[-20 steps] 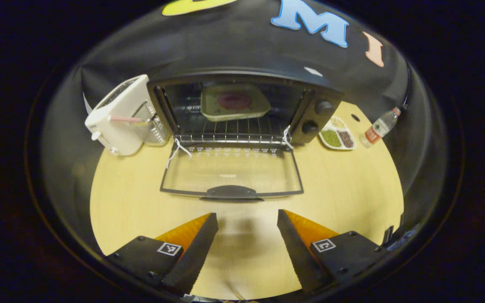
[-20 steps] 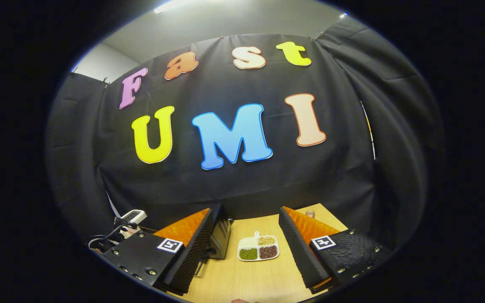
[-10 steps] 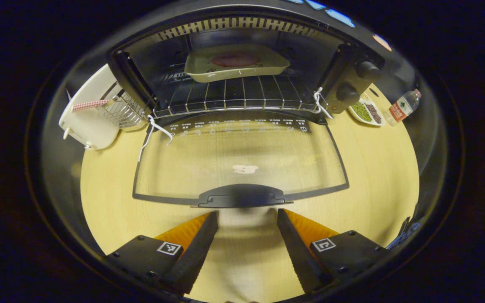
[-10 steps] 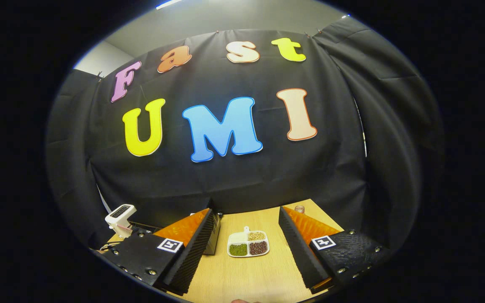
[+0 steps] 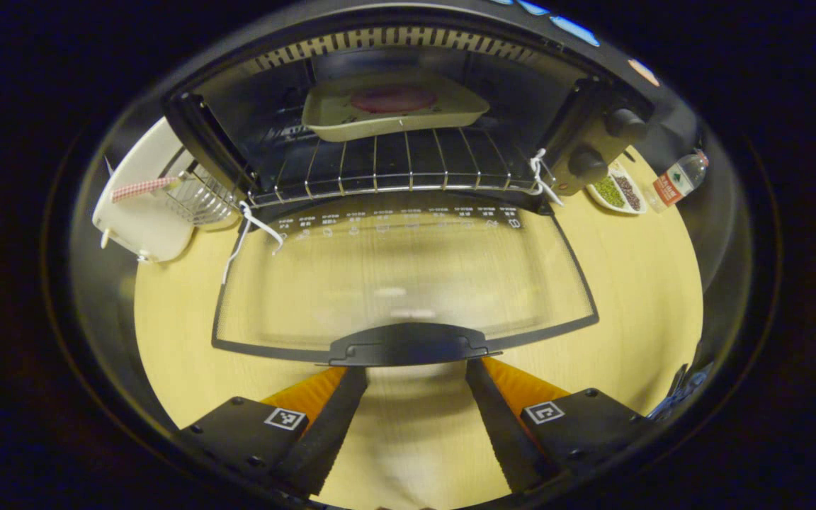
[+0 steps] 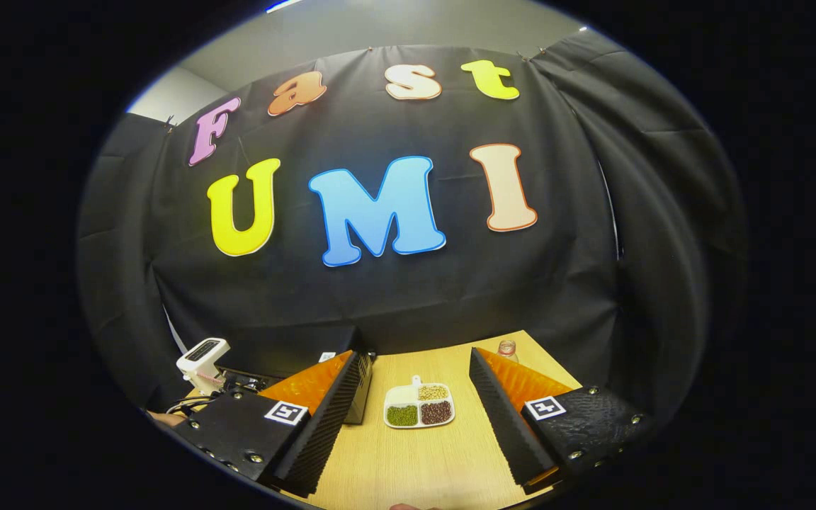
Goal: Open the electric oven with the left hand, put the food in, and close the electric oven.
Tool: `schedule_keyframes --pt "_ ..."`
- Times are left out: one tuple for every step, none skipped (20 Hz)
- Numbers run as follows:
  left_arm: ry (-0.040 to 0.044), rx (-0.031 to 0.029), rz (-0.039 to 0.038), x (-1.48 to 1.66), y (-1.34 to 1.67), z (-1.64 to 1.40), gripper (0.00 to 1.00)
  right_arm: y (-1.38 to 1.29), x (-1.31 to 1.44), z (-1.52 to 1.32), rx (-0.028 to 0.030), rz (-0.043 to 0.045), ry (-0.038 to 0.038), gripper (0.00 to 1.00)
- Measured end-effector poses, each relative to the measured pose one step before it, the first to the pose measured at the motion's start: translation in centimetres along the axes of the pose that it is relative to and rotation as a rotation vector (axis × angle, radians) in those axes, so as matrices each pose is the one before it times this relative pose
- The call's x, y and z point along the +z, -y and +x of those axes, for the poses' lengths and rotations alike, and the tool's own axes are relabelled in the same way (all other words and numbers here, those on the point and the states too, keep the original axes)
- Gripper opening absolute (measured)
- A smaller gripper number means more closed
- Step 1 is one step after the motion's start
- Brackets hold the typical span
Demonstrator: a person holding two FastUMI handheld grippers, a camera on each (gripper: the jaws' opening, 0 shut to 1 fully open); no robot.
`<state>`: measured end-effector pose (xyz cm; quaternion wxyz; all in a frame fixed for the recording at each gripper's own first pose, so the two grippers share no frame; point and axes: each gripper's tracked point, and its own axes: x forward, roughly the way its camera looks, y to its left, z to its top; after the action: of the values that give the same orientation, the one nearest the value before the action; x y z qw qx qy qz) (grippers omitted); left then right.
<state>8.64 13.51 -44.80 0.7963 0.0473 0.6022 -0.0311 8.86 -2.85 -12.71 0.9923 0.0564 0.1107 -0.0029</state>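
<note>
The electric oven (image 5: 408,113) stands at the back of the wooden bench (image 5: 635,283) with its glass door (image 5: 401,276) folded all the way down, lying flat toward the person. Inside, on the wire rack (image 5: 394,166), sits a pale tray (image 5: 394,113) carrying the food (image 5: 392,99), a dark reddish round piece, well back in the cavity. The left hand-held gripper (image 5: 414,368) is right at the front edge of the door, its two fingers spread wide and coming up either side of the dark door handle (image 5: 408,343); the tips reach the underside of the handle's edge, but whether they touch it I cannot tell, and they have hold of nothing. White string (image 5: 248,223) hangs from the hinge corners. To the oven's left is a white toaster (image 5: 142,212) with a wire basket (image 5: 199,198) beside it; to its right, past the two knobs (image 5: 606,142), lie a divided dish of beans (image 5: 617,191) and a plastic bottle (image 5: 677,180). The right hand-held gripper (image 6: 415,411) is held well above the bench, pointing at the booth's black cloth wall (image 6: 408,297), fingers wide apart and empty; between them, farther off, the divided dish (image 6: 418,407) shows again, with the oven's side (image 6: 360,386) just behind its left finger.
</note>
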Motion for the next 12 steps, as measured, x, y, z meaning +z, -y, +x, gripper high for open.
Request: schedule_keyframes --pt "0.02379 0.00057 0.00164 0.182 0.048 -0.901 1.0 -0.22 0.076 -0.094 0.00431 -0.00193 0.00087 0.96" --pt "0.02437 -0.00386 0.00156 0.246 0.026 -0.915 1.0 -0.14 0.078 0.042 0.00277 -0.00134 0.00319 0.96" --pt "0.02326 -0.00457 -0.00137 0.274 0.063 -0.944 1.0 -0.19 0.093 -0.021 0.00348 0.00042 0.0028 0.96" --pt "0.02072 -0.00662 -0.00403 0.414 0.041 -0.812 1.0 -0.19 -0.003 -0.047 0.00402 0.00093 -0.00126 0.96" --pt "0.01837 -0.00878 -0.00464 0.384 0.07 -0.599 1.0 -0.097 -0.18 -0.006 0.00284 0.00044 -0.00196 0.96" --pt "0.0152 -0.00553 0.00075 0.341 0.091 -0.356 0.96 -0.163 0.004 0.053 0.00022 0.00194 -0.00139 0.96" --pt "0.01117 0.00989 0.01101 0.214 -0.351 -0.163 0.97 -0.131 -0.051 0.075 0.00131 0.00478 -0.00129 0.96" --pt "0.00166 0.00784 0.00861 0.121 -0.17 -0.061 0.97 -0.084 0.017 -0.035 -0.0001 0.00298 -0.00197 0.96" --pt "0.00863 -0.00199 0.00072 0.363 0.188 -0.094 0.97 -0.058 -0.074 -0.036 -0.00257 -0.00077 -0.00173 0.96" --pt "0.01623 0.00364 -0.00232 0.719 0.069 -0.163 0.97 0.125 0.069 -0.048 -0.0033 -0.00323 0.00136 0.96" --pt "0.01248 -0.00227 -0.00165 0.349 0.019 -0.171 0.97 0.244 -0.01 -0.045 -0.0061 -0.00372 0.00076 0.96" --pt "0.01907 0.00296 0.00286 0.591 0.045 -0.106 0.97 0.29 0.034 0.028 -0.00655 -0.00168 0.00051 0.96"
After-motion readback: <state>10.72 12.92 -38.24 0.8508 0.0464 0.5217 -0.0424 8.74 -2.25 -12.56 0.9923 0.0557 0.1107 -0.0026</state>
